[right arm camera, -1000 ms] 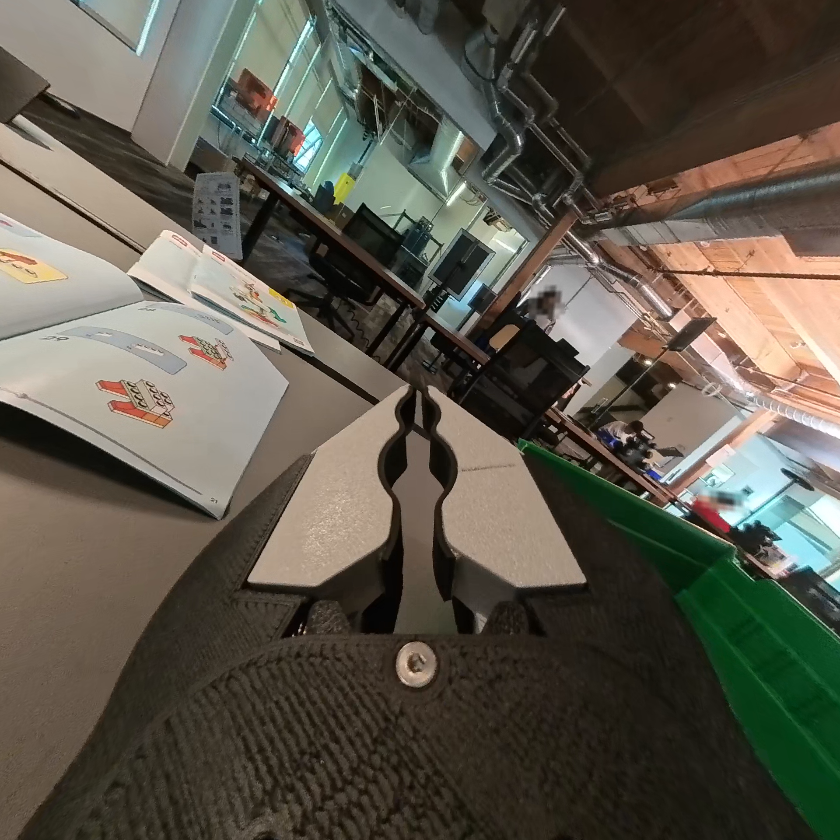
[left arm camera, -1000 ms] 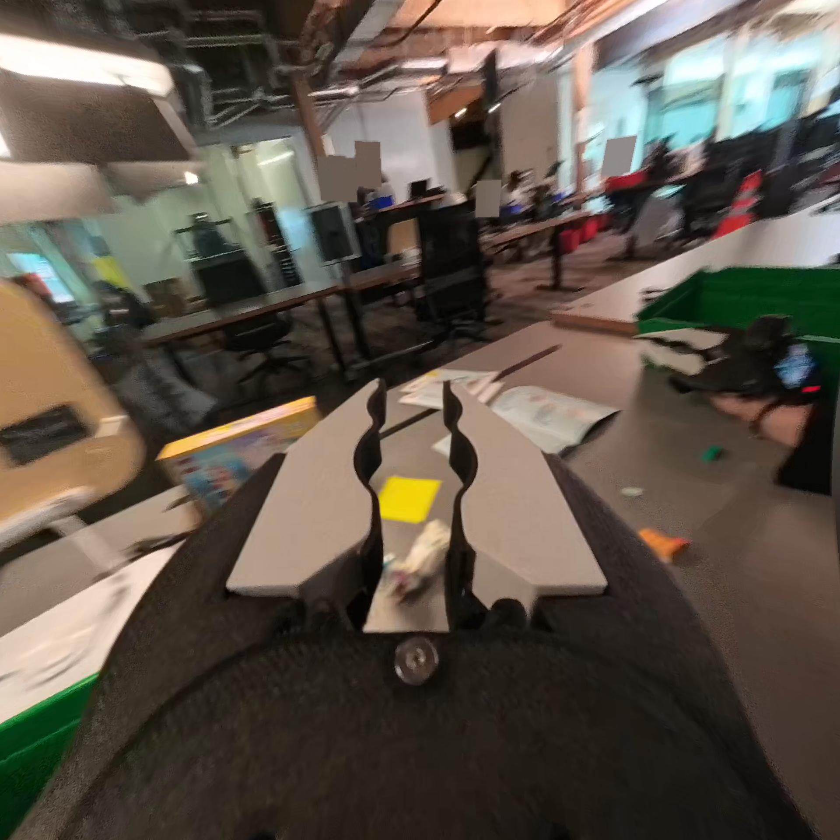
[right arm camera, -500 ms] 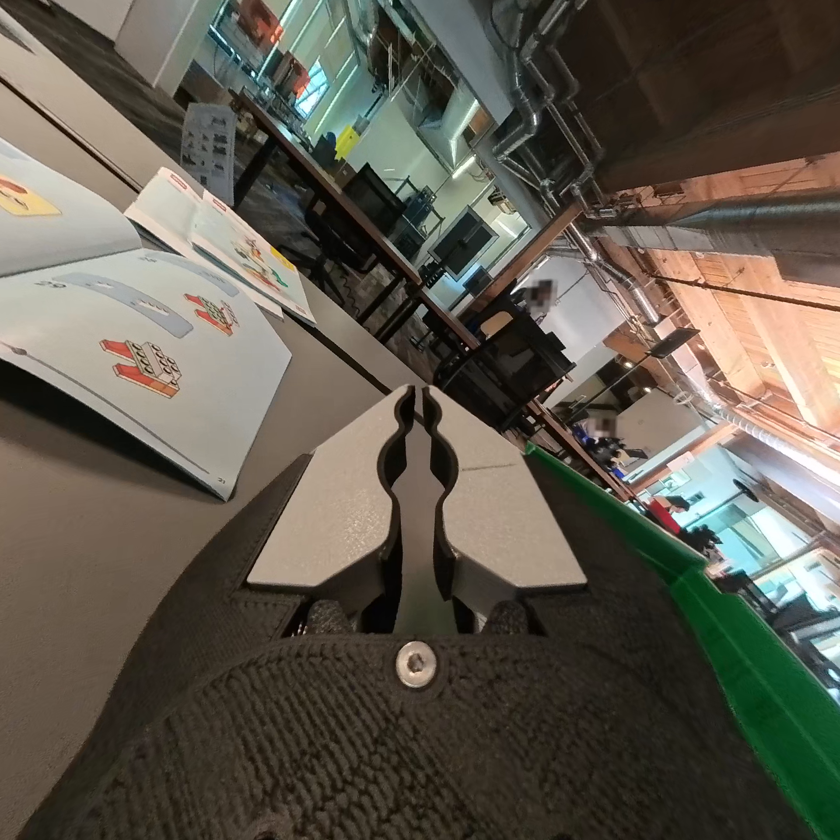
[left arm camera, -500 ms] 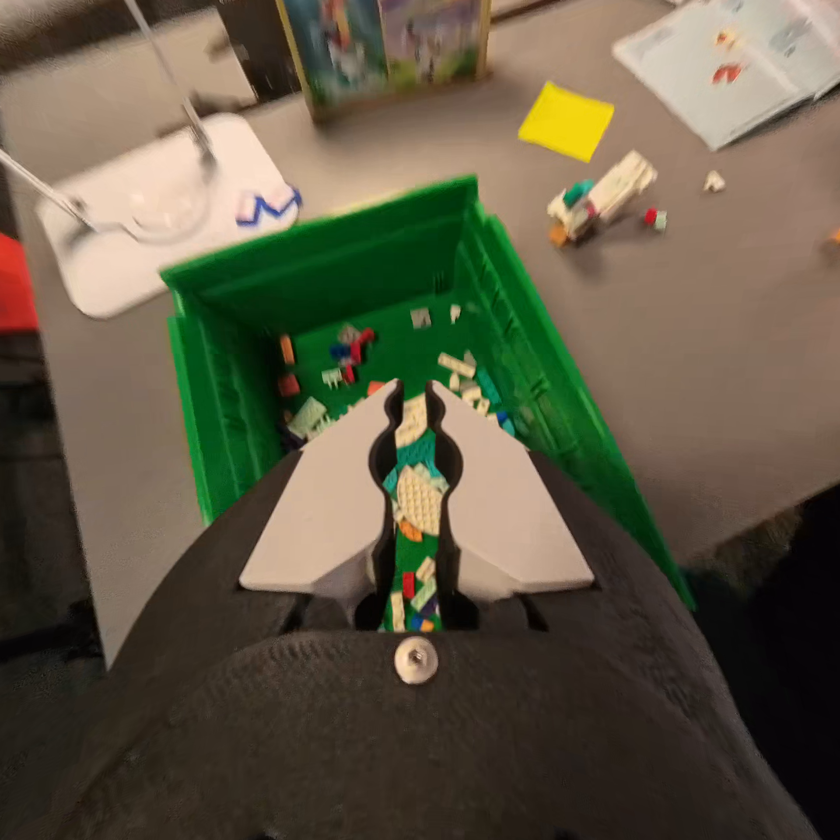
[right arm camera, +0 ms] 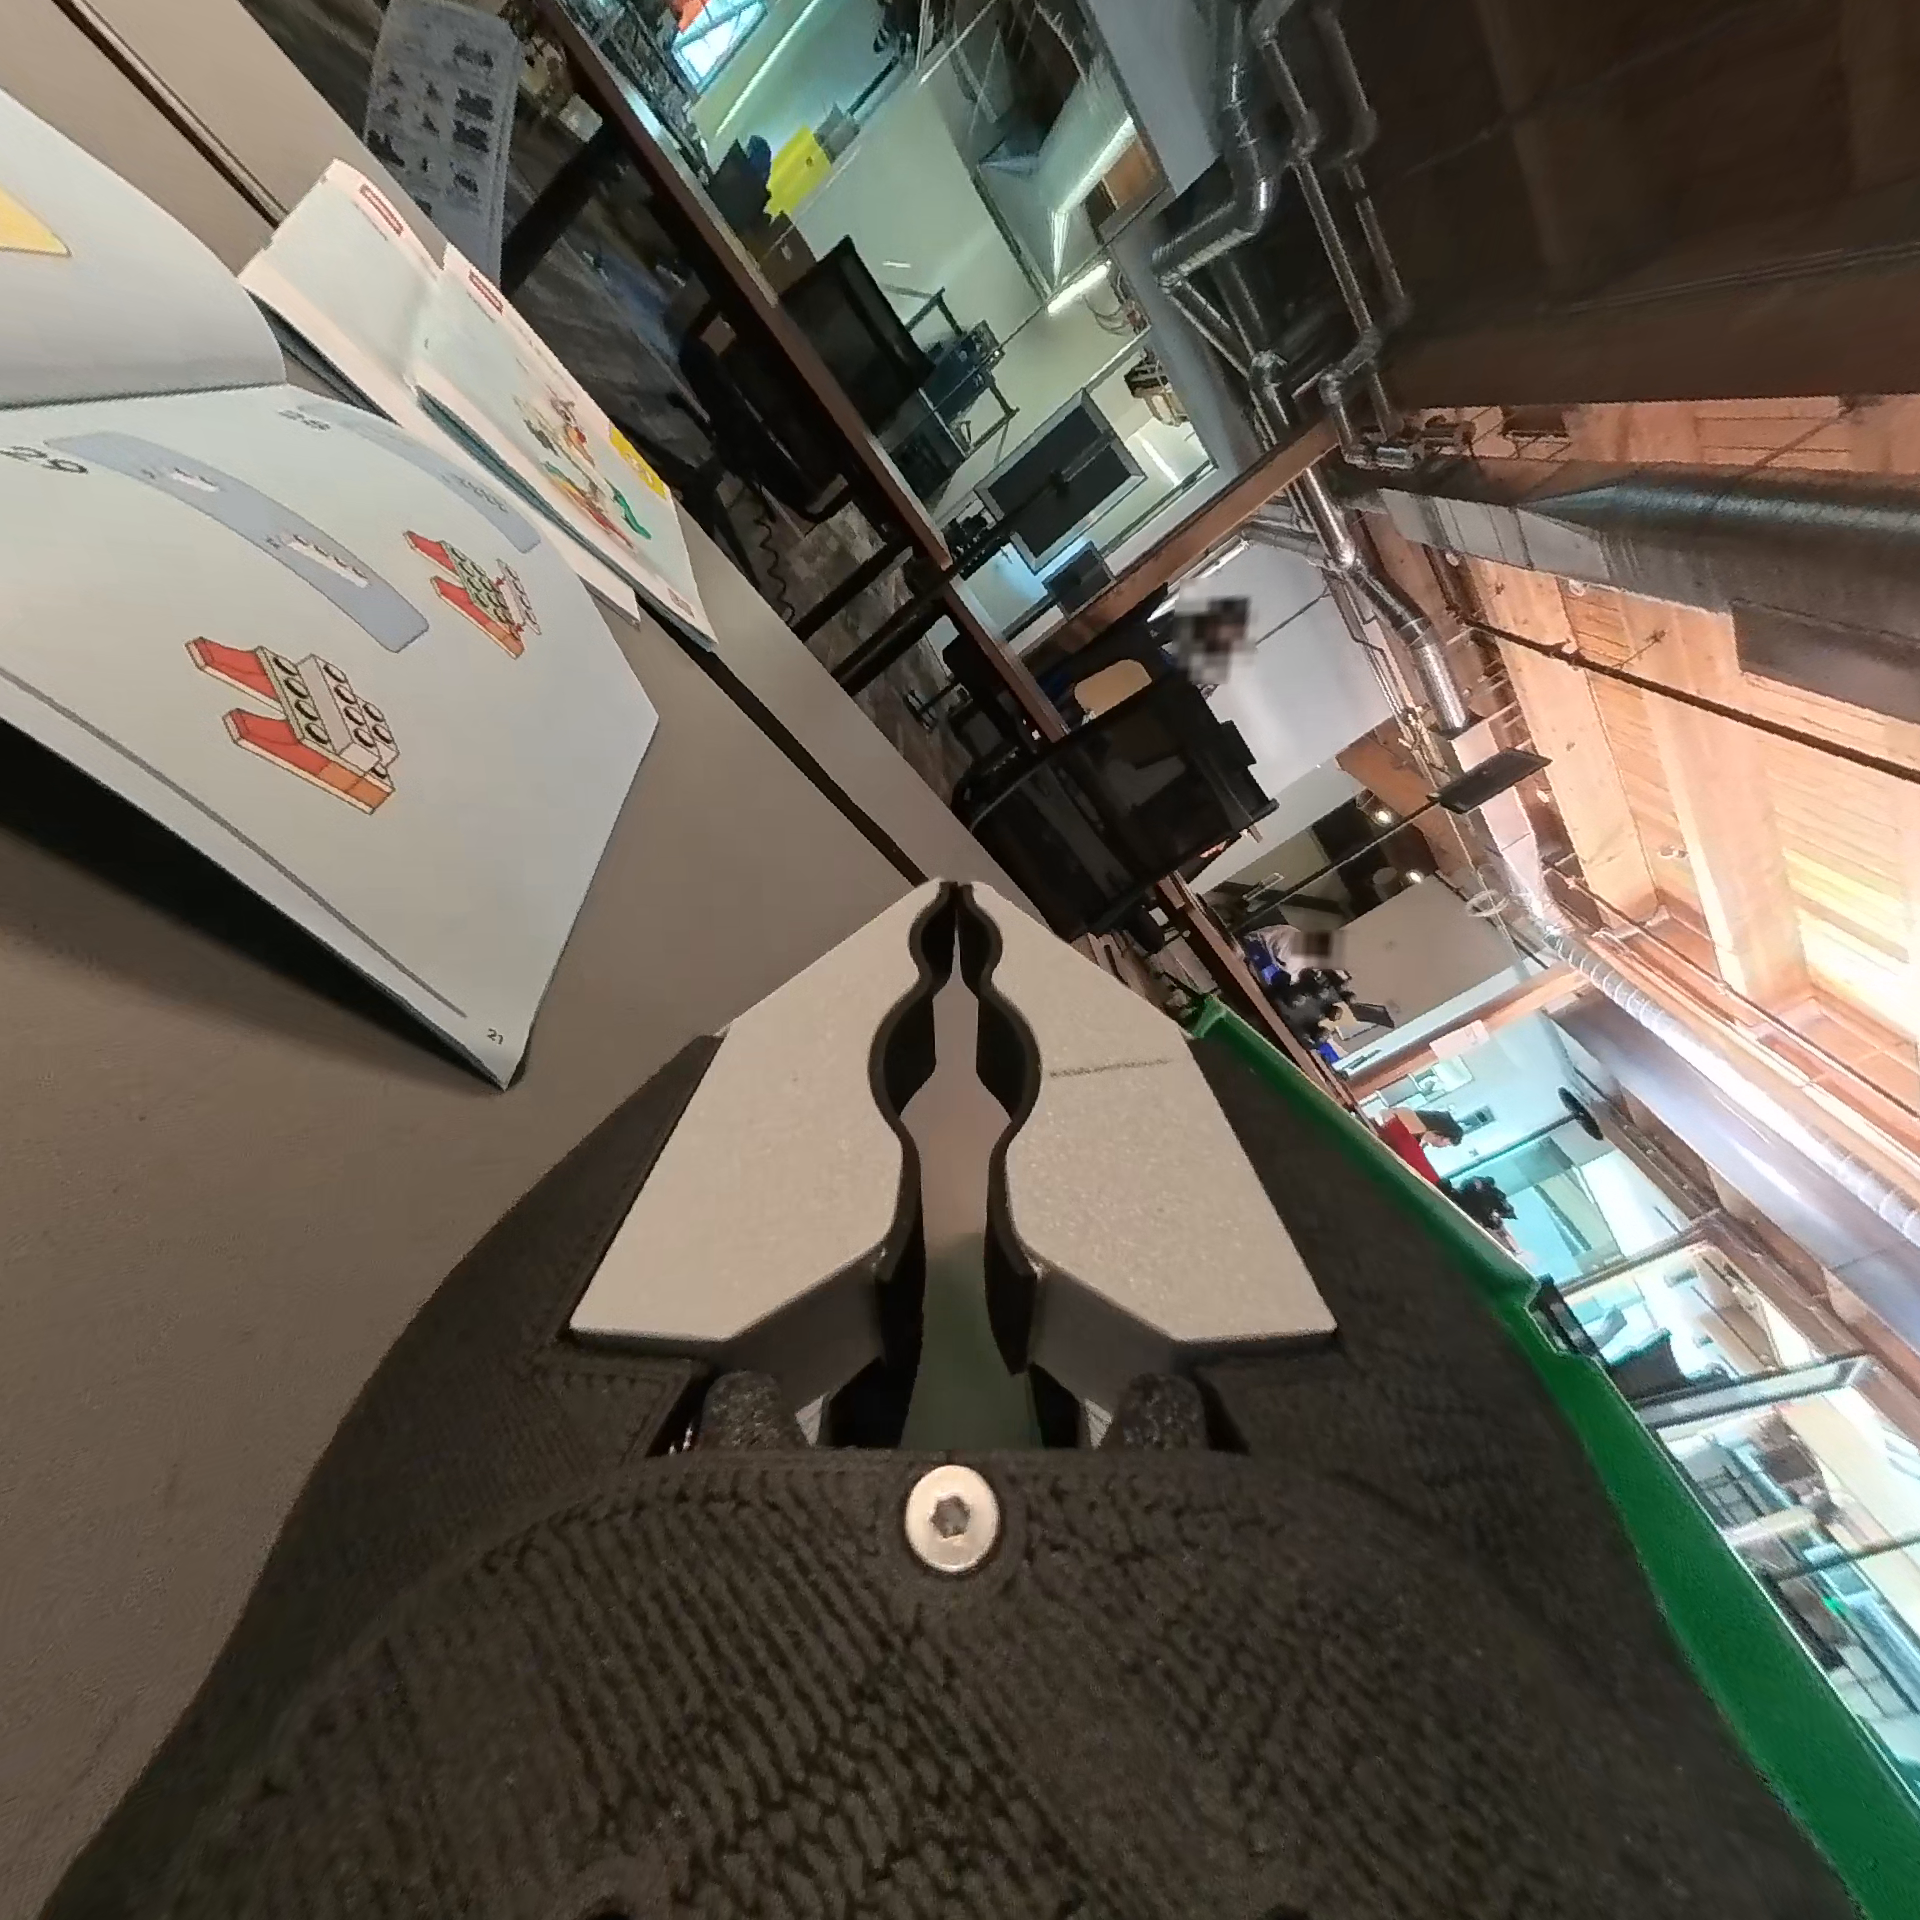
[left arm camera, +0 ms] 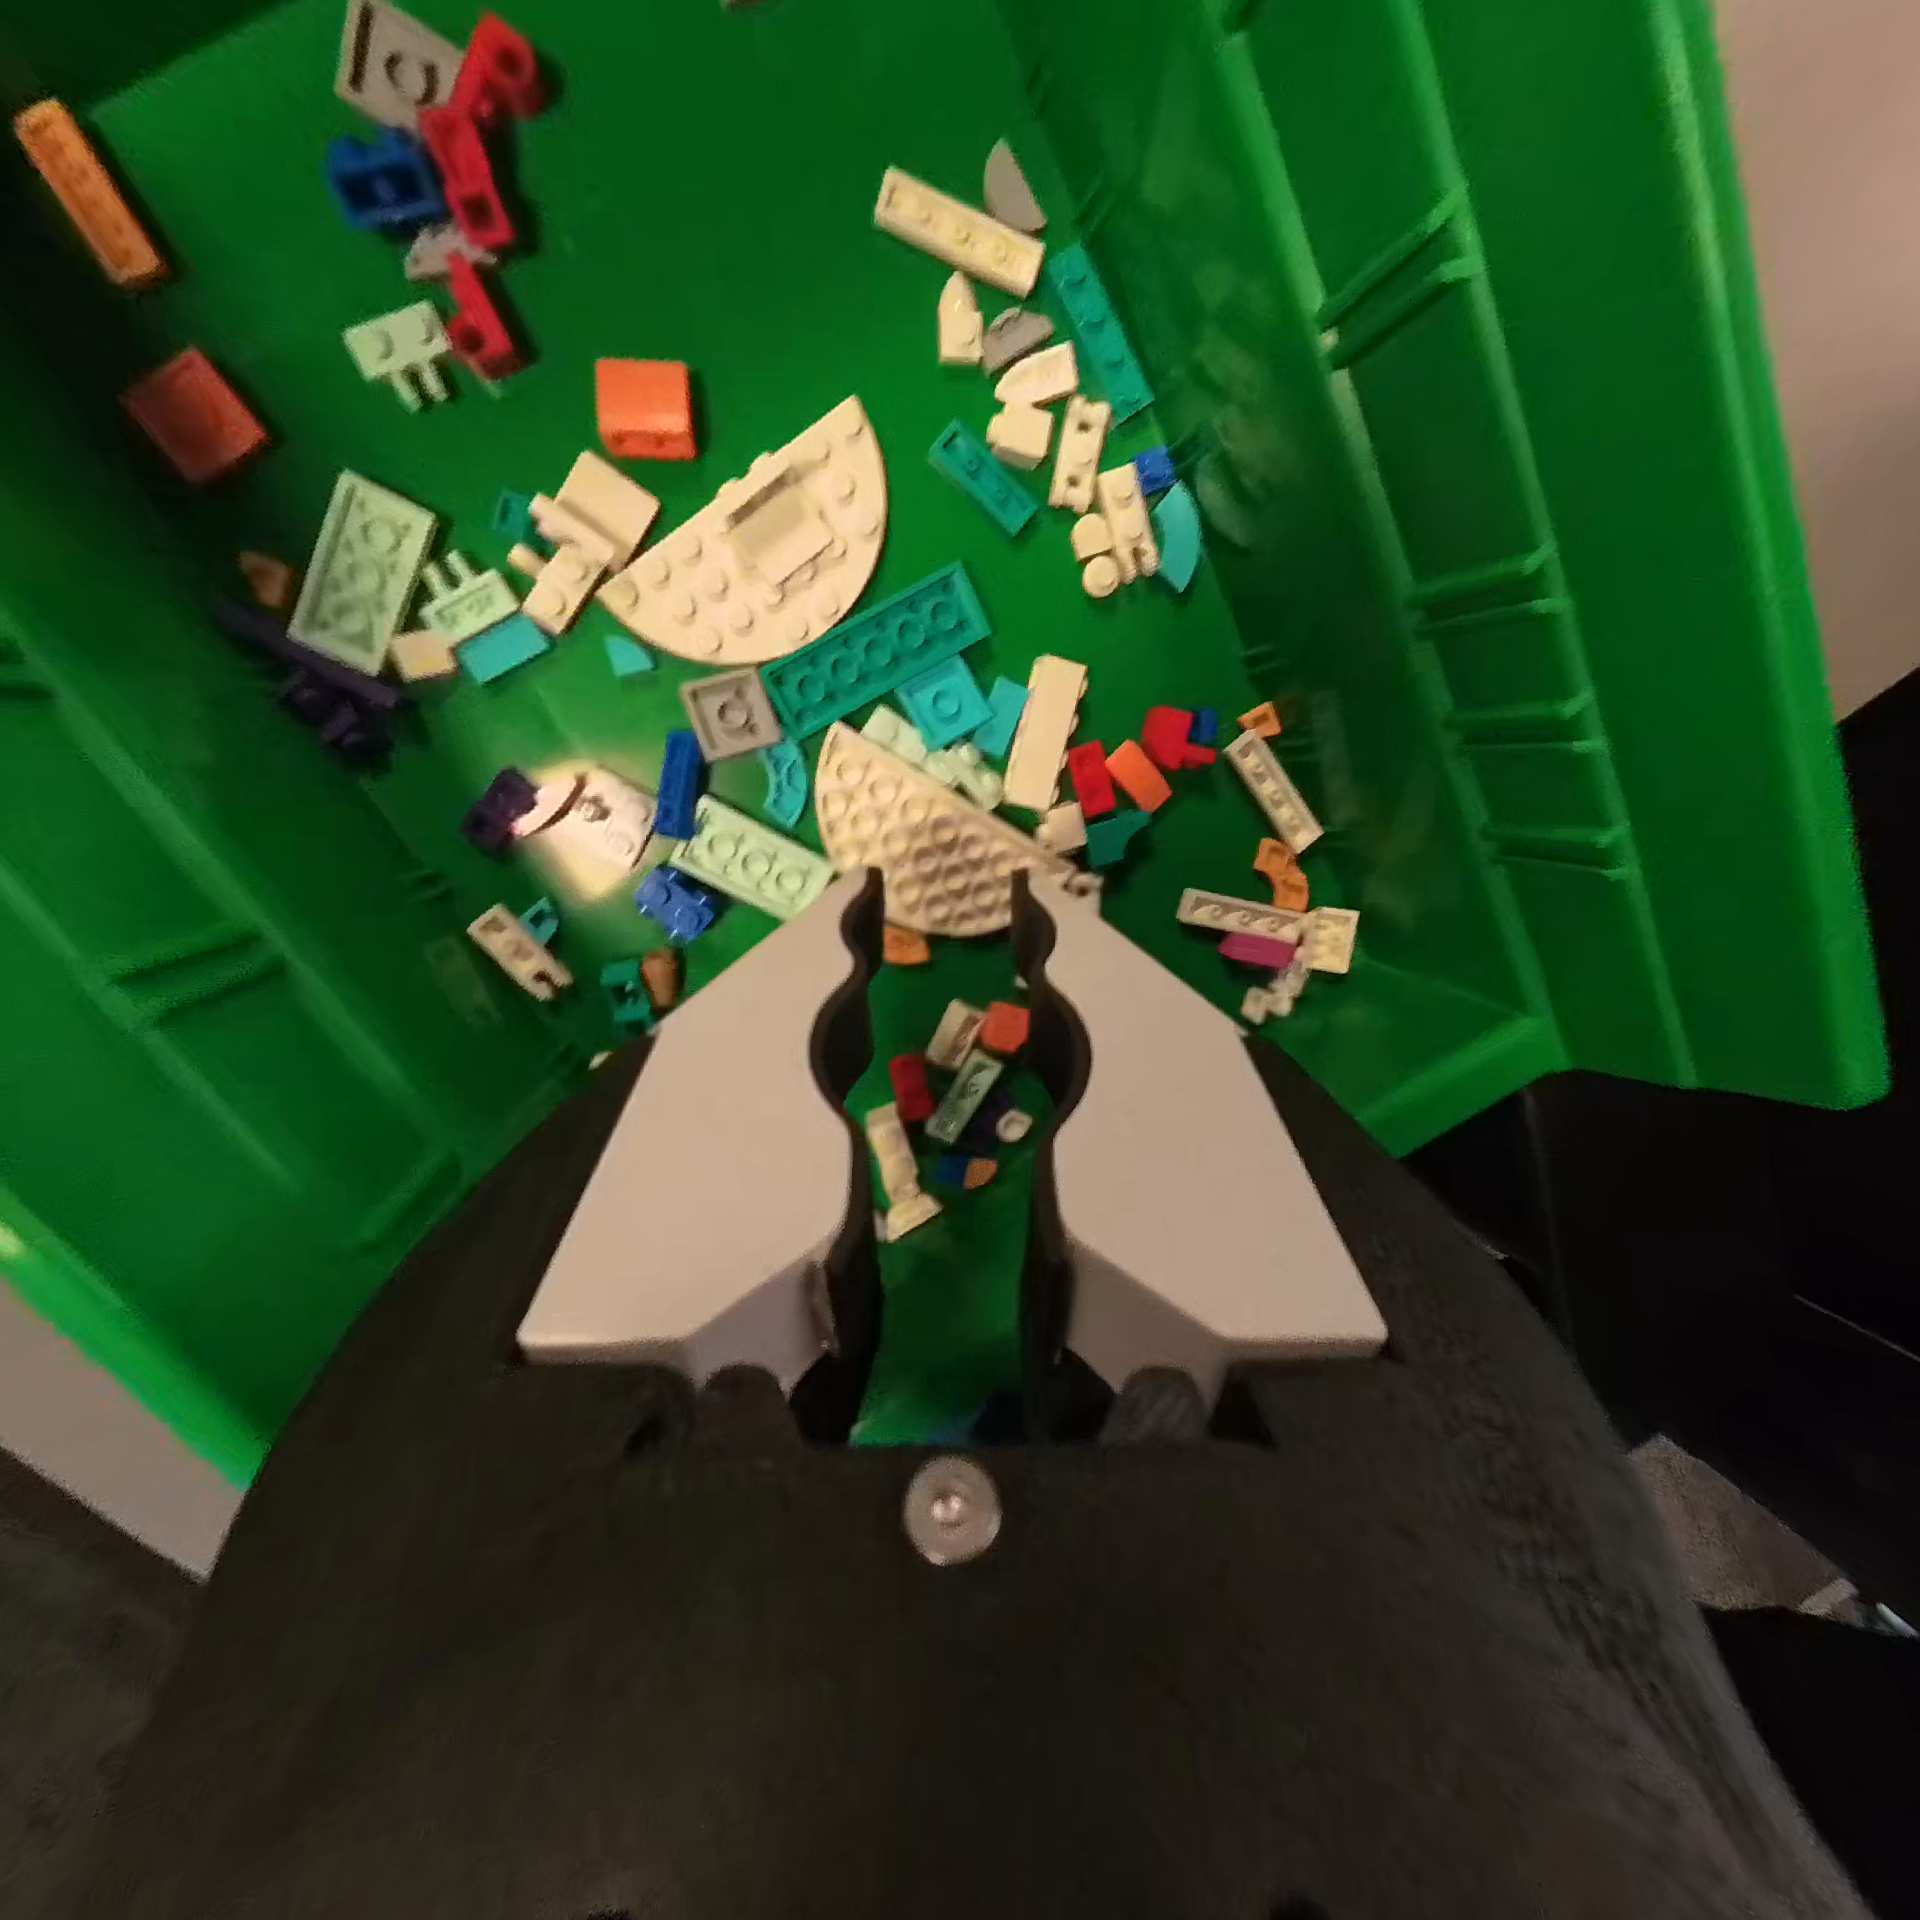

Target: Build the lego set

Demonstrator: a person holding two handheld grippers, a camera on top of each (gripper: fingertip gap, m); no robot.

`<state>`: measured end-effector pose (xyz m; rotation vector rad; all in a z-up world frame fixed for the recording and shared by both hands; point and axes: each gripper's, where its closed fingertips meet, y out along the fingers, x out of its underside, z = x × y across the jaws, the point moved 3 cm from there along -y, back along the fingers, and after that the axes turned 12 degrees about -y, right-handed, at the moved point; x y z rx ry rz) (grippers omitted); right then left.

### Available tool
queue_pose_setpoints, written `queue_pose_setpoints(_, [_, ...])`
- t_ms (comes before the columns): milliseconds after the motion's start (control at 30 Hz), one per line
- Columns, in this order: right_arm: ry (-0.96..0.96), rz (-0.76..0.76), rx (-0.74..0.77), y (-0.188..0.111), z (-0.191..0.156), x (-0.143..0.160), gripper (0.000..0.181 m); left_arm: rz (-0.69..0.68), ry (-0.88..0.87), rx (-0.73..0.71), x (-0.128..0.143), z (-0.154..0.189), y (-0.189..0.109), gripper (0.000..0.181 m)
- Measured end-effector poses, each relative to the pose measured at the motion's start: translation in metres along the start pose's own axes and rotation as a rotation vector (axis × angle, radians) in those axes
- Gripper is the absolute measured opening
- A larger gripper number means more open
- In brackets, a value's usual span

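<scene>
The left tool [left arm camera: 945,883] points down into the green bin [left arm camera: 1558,520], its two fingers set apart with nothing between them; this open stance suits a pick from the loose parts below. The fingertips hang over the near curved edge of a cream half-round plate [left arm camera: 925,842], which lies studs-up near the middle of the bin floor; whether they touch it cannot be determined. The bin holds the lego parts as one unsorted layer: a second, larger cream half-round plate [left arm camera: 758,551] farther in, a long teal plate [left arm camera: 883,649] between the two, an orange brick [left arm camera: 644,407] beyond them, red and blue pieces [left arm camera: 457,177] at the far left, and a row of cream and teal small plates [left arm camera: 1039,343] along the right wall. A cluster of very small pieces [left arm camera: 961,1101] shows through the gap between the fingers. The high bin walls keep the parts from scattering, so a pick calls for a steep downward reach. The right tool [right arm camera: 956,894] lies low on the grey counter [right arm camera: 208,1195], fingertips closed together and empty, evidently parked while the left works. To its left the open instruction booklet [right arm camera: 312,644] lies flat on the counter with its build diagrams facing up for reference; a green bin rim [right arm camera: 1558,1382] runs along its right.
</scene>
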<state>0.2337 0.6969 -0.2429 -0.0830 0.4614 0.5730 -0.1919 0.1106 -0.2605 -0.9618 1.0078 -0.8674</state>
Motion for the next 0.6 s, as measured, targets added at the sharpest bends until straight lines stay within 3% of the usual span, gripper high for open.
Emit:
queue_pose_setpoints(200, [-0.025,-0.028,0.002,0.001,-0.002,0.002,0.0,0.011,0.036,0.167,-0.01,0.028,0.009,0.014])
queue_pose_setpoints(400, [-0.044,-0.045,0.005,0.002,-0.003,0.003,0.001,-0.074,0.107,0.27,0.003,0.044,0.018,0.016])
queue_pose_setpoints(600, [-0.072,-0.054,0.003,0.002,-0.005,0.003,0.001,-0.179,0.283,0.198,0.022,0.053,0.027,0.025])
